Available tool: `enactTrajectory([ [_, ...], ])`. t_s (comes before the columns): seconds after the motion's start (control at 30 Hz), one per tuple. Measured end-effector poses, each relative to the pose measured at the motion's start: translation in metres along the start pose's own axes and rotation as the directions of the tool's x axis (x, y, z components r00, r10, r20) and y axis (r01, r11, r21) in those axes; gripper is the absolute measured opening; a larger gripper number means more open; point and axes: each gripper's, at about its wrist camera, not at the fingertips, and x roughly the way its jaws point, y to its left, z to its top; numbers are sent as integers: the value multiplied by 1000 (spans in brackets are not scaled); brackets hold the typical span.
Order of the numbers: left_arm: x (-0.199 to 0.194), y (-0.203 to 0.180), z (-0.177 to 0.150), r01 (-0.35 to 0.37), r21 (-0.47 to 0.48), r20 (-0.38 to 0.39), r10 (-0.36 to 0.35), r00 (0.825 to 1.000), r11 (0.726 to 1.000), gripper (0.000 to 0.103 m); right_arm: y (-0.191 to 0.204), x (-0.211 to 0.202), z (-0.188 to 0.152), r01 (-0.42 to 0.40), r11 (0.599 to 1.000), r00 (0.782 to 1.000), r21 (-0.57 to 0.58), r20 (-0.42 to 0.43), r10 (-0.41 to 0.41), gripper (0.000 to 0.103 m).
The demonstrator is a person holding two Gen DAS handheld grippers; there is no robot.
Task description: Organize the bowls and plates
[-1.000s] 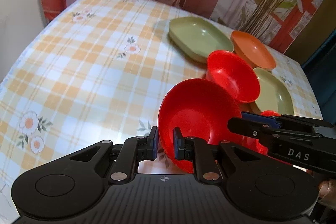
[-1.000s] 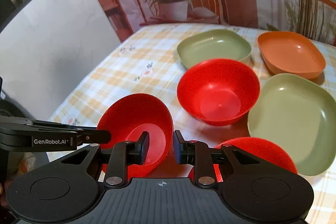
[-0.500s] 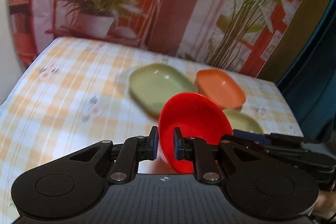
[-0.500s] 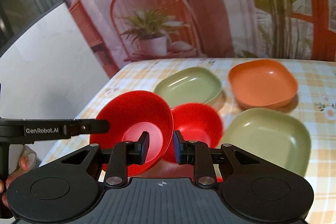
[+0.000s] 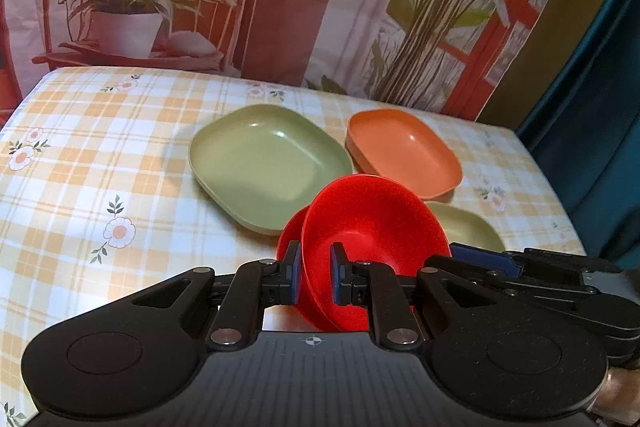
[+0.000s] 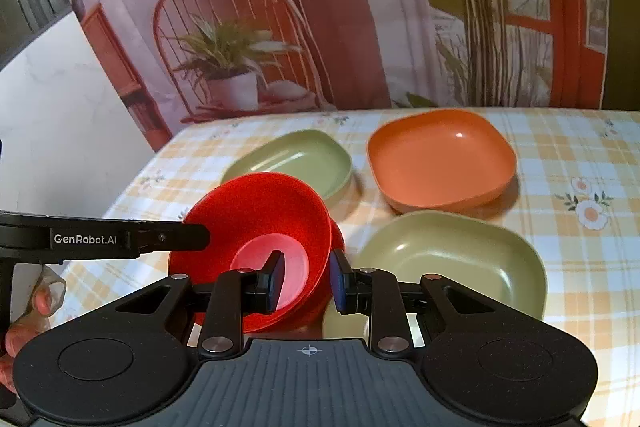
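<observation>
Left tool (image 5: 315, 274) grips red bowl (image 5: 374, 227) over checked tablecloth (image 5: 100, 167).

Two red plastic bowls (image 6: 256, 211) are sitting nested in front of the green squarish plate (image 6: 296, 163), with the orange squarish plate (image 6: 440, 159) lying just right of it.

Table with a checked cloth in front of a printed backdrop

A table (image 5: 120, 163) wears a yellow-and-white checked cloth with small daisies. Directly behind the table hangs a backdrop (image 6: 360, 27) picturing a red wire chair, a potted plant and tall green stems. Left of the table stands a white wall (image 6: 60, 115); to its right, a teal curtain (image 5: 592, 107).
</observation>
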Motion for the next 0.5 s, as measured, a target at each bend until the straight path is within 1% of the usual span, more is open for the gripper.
enactTrajectory([
  [0.17,8,1,0,-27,17,-15,27,1000,1000,16,0,6,-2,3,1000,1000,-4,-11,-3,24],
  [0.37,13,1,-1,-31,18,-28,32,999,999,17,0,6,-3,0,1000,1000,-3,-9,0,26],
  [0.43,14,2,-2,-30,12,-35,30,999,999,21,0,6,-3,-1,1000,1000,0,-12,1,26],
  [0.5,14,3,-4,-36,7,-38,36,999,999,25,0,5,-3,1,1000,1000,-1,-11,-1,30],
])
